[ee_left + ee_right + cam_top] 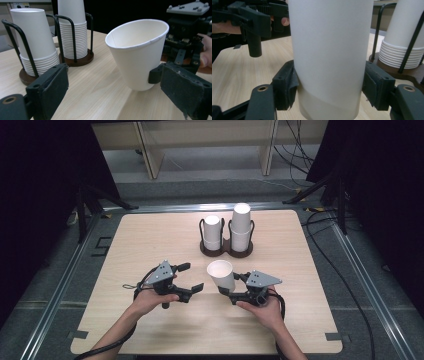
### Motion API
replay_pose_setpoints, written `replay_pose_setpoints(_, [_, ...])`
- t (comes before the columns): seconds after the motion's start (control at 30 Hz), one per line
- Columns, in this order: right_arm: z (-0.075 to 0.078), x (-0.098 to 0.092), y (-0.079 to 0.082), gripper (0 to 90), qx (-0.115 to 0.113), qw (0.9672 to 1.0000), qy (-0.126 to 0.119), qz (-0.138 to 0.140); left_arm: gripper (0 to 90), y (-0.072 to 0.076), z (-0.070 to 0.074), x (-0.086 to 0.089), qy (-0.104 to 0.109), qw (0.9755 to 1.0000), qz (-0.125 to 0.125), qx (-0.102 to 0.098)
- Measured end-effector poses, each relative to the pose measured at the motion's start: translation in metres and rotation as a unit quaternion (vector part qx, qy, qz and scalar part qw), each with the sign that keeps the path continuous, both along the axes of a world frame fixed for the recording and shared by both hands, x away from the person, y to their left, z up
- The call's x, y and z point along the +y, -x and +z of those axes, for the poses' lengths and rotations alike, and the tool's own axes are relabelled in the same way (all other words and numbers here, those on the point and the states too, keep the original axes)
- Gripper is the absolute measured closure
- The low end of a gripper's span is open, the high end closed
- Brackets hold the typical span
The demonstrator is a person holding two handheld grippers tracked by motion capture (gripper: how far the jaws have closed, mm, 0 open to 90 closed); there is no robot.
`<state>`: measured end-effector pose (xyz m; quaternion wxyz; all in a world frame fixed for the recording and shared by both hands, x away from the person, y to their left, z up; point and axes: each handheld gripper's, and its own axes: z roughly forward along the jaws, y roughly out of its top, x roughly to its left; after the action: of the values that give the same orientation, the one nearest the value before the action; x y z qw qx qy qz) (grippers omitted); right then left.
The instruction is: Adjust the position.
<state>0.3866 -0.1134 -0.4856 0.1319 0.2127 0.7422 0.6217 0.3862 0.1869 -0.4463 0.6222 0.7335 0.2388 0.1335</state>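
Observation:
A single white paper cup [221, 274] is held mouth up and tilted near the table's front middle. My right gripper [228, 284] is shut on its lower wall. In the right gripper view the cup [329, 55] sits between both pads [285, 87] of the right gripper [329, 88]. My left gripper [191, 277] is open and empty just left of the cup, with its jaws pointing at it. In the left gripper view the cup [137, 55] stands ahead between the spread jaws of the left gripper [115, 93]. The cup's base is close to the tabletop; whether it touches I cannot tell.
A dark two-post cup holder [226, 251] stands at the back middle of the wooden table [150, 235]. It carries a shorter stack of upside-down white cups [212, 232] and a taller stack [241, 225]. Cables and shelf legs lie on the floor beyond.

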Motion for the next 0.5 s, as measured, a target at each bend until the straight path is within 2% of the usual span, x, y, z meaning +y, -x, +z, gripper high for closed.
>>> replay_pose_setpoints(0.07, [0.0,0.0,0.0,34.7,-0.007,1.0,-0.003,-0.001,7.6,0.0,0.002,-0.003,0.003,1.0,-0.002,0.003])
replay_pose_setpoints(0.17, [0.001,0.001,0.001,34.7,0.002,1.0,-0.002,0.001,7.6,-0.002,0.005,-0.007,0.002,1.0,-0.009,0.002])
replay_pose_setpoints(0.23, [0.002,0.001,0.0,34.7,-0.009,0.9999,-0.004,0.0,7.6,-0.004,0.006,-0.008,0.005,0.9999,-0.011,0.003])
replay_pose_setpoints(0.27, [0.002,0.002,0.001,34.7,-0.006,1.0,-0.005,-0.001,7.6,-0.005,0.006,-0.01,0.015,0.9998,-0.014,0.004])
replay_pose_setpoints(0.3, [0.002,0.002,0.002,34.7,0.001,1.0,0.005,-0.003,7.6,-0.006,0.006,-0.011,0.014,0.9997,-0.017,0.005])
replay_pose_setpoints(0.37, [0.002,0.004,0.002,34.7,0.005,1.0,0.002,-0.002,7.6,-0.005,0.007,-0.012,0.004,0.9998,-0.018,0.01])
replay_pose_setpoints(0.4, [0.002,0.004,0.001,34.7,-0.016,0.9999,0.002,-0.004,7.6,-0.006,0.007,-0.014,0.006,0.9997,-0.021,0.009])
replay_pose_setpoints(0.43, [0.002,0.006,0.001,34.7,-0.005,1.0,-0.005,0.004,7.6,-0.006,0.007,-0.015,0.009,0.9996,-0.026,0.01])
replay_pose_setpoints(0.47, [0.002,0.006,0.002,34.7,-0.004,1.0,-0.004,0.002,7.7,-0.006,0.008,-0.016,0.007,0.9996,-0.025,0.014])
replay_pose_setpoints(0.5, [0.003,0.006,0.001,34.7,-0.014,0.9999,0.001,-0.002,7.6,-0.007,0.008,-0.018,0.009,0.9994,-0.029,0.016])
